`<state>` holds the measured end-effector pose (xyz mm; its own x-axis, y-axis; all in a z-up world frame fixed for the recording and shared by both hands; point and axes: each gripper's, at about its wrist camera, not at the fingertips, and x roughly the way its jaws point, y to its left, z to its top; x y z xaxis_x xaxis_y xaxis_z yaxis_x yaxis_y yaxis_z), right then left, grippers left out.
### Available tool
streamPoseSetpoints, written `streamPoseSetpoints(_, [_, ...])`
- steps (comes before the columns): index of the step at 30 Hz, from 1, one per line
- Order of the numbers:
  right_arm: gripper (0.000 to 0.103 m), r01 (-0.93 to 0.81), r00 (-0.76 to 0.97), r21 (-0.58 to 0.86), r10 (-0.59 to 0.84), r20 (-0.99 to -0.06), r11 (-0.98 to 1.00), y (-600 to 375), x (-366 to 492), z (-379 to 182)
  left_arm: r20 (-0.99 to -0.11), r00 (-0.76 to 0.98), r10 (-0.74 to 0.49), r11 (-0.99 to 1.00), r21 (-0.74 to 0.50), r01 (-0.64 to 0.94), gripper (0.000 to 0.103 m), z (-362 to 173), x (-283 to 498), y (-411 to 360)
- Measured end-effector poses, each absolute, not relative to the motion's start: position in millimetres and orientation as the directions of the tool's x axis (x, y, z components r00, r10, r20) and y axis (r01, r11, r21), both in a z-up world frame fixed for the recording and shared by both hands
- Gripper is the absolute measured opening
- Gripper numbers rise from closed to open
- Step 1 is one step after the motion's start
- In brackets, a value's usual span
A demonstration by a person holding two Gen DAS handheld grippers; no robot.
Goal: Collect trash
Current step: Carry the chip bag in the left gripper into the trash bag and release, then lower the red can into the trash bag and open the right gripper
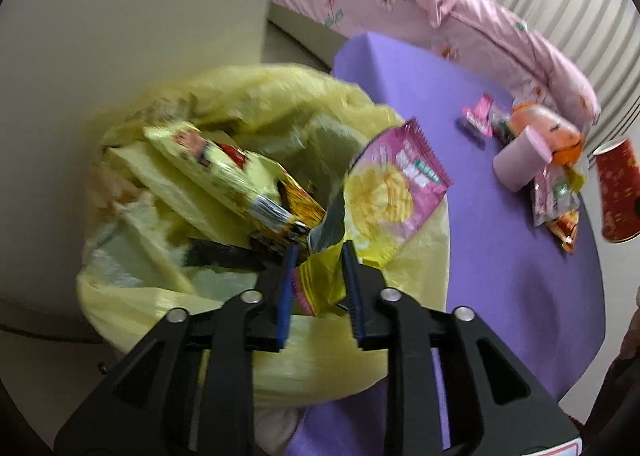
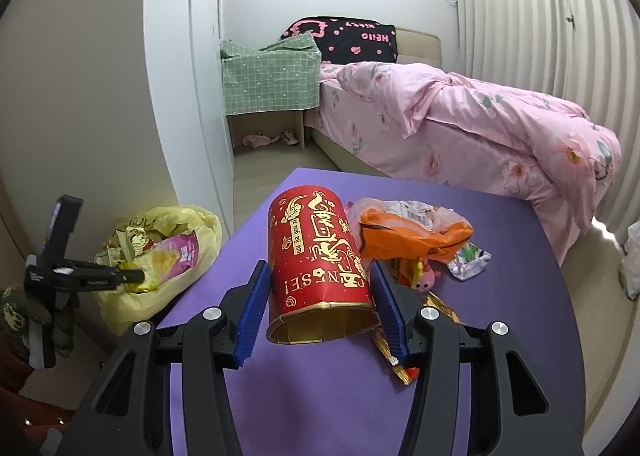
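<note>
A yellow plastic bag (image 1: 280,356) stands open beside the purple table (image 1: 500,276), holding several snack wrappers. My left gripper (image 1: 320,248) hangs over the bag's mouth, jaws apart, with the crumpled tail of a pink and yellow chip wrapper (image 1: 392,191) loose between them. The right wrist view shows that left gripper (image 2: 136,276) at the bag (image 2: 188,215). My right gripper (image 2: 319,266) is shut on a red paper cup (image 2: 320,256) with gold print, its open rim toward the camera, above the table (image 2: 340,396).
More trash lies on the table: an orange bag (image 2: 404,236), small wrappers (image 2: 468,260), a pink roll (image 1: 516,163). A bed with a pink duvet (image 2: 480,115) stands behind the table. A white wall corner (image 2: 184,95) rises beside the bag.
</note>
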<state>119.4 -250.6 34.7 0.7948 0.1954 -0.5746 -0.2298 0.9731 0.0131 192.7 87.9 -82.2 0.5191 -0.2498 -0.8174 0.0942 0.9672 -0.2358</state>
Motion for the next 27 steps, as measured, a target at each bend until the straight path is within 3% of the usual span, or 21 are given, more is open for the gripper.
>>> streamPoseSetpoints(9, [0.049, -0.386, 0.725, 0.050, 0.337, -0.601, 0.921, -186, 152, 31, -0.739, 0.655, -0.156, 0.978, -0.210, -0.004, 0.033, -42, 166, 138])
streamPoseSetpoints(19, [0.049, -0.607, 0.477, 0.189, 0.543, -0.691, 0.772, -33, 213, -20, -0.687, 0.722, -0.081, 0.972, -0.215, -0.096, 0.036, -32, 139, 185])
streamPoseSetpoints(27, [0.049, -0.563, 0.398, 0.132, 0.408, -0.822, 0.816, 17, 257, -78, -0.690, 0.717, -0.095, 0.960, -0.255, -0.118, 0.037, -45, 130, 204])
